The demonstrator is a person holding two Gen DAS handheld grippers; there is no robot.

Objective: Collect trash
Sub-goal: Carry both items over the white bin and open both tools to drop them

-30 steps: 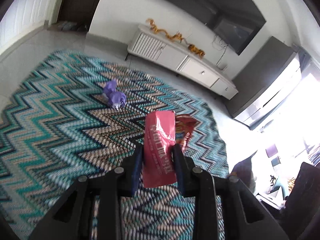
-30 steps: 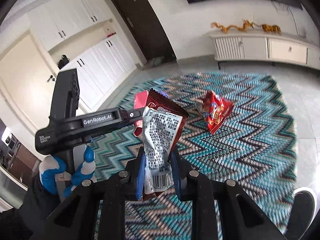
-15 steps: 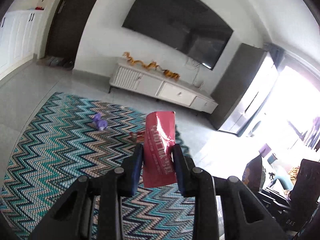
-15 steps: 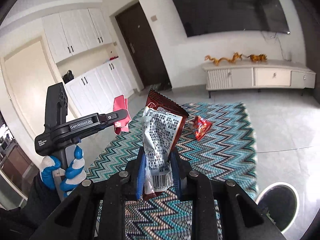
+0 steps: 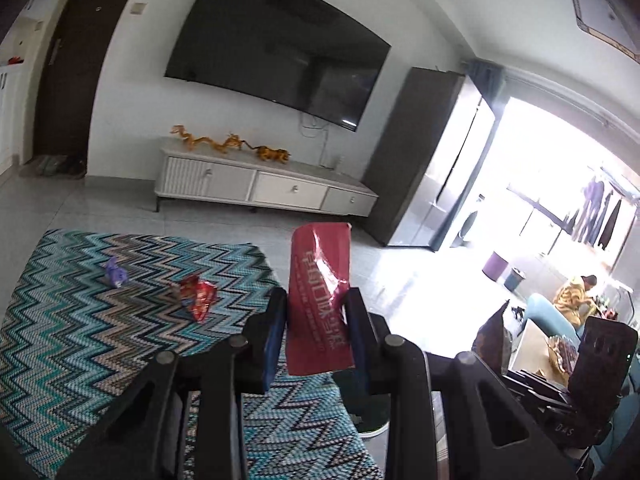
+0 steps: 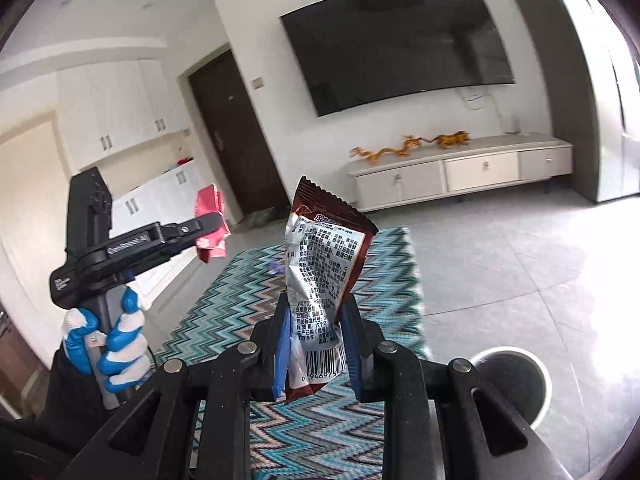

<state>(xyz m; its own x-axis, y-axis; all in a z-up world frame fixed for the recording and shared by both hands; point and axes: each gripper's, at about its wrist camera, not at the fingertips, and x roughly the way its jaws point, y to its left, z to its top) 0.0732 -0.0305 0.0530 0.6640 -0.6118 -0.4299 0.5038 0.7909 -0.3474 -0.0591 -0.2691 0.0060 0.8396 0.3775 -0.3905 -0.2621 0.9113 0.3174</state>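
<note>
Left claw [image 5: 316, 312] clamped on red wrapper [image 5: 320, 300], right claw [image 6: 316, 320] clamped on brown wrapper [image 6: 324, 272], red packet [image 5: 197, 295] and purple scrap [image 5: 115, 276] on rug [image 5: 80, 340] at 10 o'clock, bin [image 6: 516, 388] at 4 o'clock

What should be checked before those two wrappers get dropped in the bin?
1. Left tool shut on red wrapper: ok.
2. Right tool shut on brown wrapper: ok.
3. Bin in sight, mouth open: ok, low right in the right view.
4. Wrappers over the bin: not ok, both are beside it, above the rug.
5. Rug cleared: not ok, a red packet and purple scrap lie there.
6. Room left in the bin: cannot tell.
</note>
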